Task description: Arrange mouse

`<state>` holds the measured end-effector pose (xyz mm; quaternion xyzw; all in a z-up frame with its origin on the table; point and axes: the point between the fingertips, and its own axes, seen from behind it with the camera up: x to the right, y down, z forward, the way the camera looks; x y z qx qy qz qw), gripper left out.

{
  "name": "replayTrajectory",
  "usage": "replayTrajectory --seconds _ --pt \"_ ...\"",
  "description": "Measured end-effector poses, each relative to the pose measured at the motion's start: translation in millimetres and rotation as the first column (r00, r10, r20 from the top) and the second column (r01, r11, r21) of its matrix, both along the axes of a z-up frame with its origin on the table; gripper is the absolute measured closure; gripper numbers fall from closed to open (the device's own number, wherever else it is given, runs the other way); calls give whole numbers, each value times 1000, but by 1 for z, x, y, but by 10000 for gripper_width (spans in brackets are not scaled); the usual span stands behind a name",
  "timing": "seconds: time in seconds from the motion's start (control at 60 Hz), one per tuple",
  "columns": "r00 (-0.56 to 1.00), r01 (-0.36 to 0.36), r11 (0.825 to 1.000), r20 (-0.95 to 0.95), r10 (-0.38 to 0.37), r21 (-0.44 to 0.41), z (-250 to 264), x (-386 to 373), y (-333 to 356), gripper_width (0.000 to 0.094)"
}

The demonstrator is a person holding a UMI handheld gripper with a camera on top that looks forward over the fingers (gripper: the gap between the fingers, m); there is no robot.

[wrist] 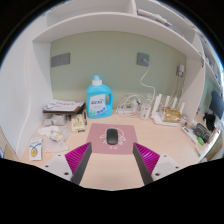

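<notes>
The tongs (112,160) stood wide open and empty over the counter (170,140), while the mouse (112,135) lay on a pink mat (112,137) just ahead at twelve o'clock, a blue bottle (98,98) beyond at eleven.

Label on blue bottle (97,100) too small to be read; clutter (58,122) beside it cannot be identified.

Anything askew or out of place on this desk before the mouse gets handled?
Nothing is spilled or damaged. The mouse sits on its pink mat, just ahead of the open tool. The blue bottle stands upright behind. Left of the mat, small packets lie loosely scattered.
</notes>
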<state>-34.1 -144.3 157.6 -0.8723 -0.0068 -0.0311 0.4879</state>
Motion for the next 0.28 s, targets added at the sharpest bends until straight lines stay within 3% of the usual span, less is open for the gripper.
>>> replayTrajectory --seconds 0.283 --pt "1000 -15 1000 1 15 -7 3 -5 -42 84"
